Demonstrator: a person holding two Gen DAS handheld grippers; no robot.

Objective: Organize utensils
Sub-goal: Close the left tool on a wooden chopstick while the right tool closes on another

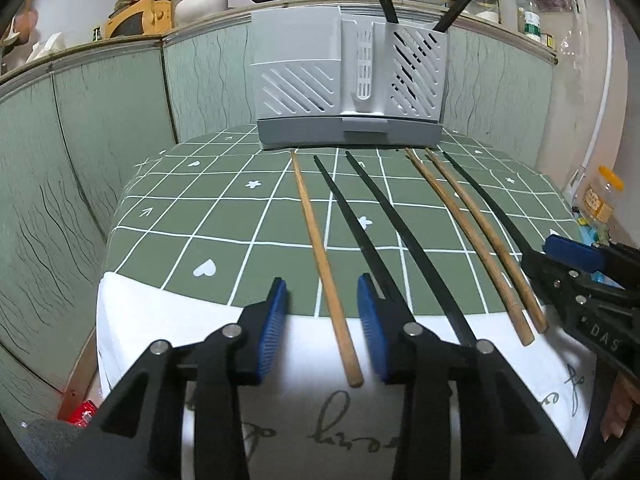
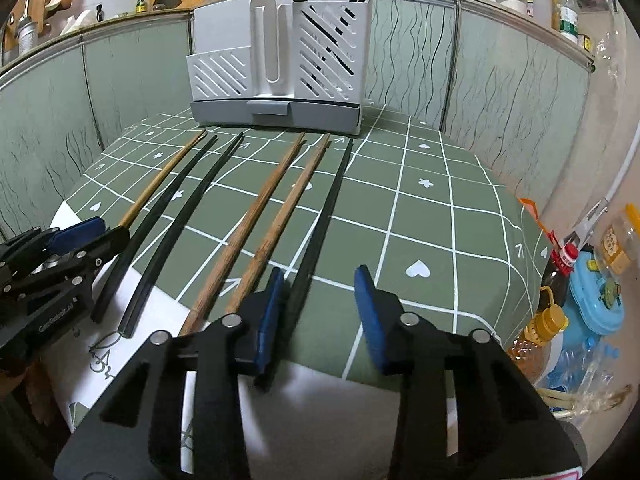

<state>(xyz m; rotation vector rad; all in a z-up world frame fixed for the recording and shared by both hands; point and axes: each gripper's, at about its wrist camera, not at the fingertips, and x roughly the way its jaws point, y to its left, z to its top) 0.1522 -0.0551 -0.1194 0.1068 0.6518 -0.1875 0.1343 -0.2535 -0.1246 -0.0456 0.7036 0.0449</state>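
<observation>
Dim indoor light, soft shadows; heavy fisheye warp w/ dark vignette at edges; centre sharp.

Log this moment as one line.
left gripper: open, straddling wooden chopstick | right gripper: open, straddling black chopstick | holder: two black inside

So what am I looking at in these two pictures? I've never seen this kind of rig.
A person holds a tool in each hand, and each carries a fisheye camera looking along its two blue-padded fingers. One picture is from the left hand-held gripper, the other from the right hand-held gripper. On the green checked tablecloth lie six chopsticks, three wooden and three black, before a white utensil holder that already has black chopsticks in it. The left straddles a wooden chopstick, the right a black chopstick. Neither looks clamped yet.
</observation>
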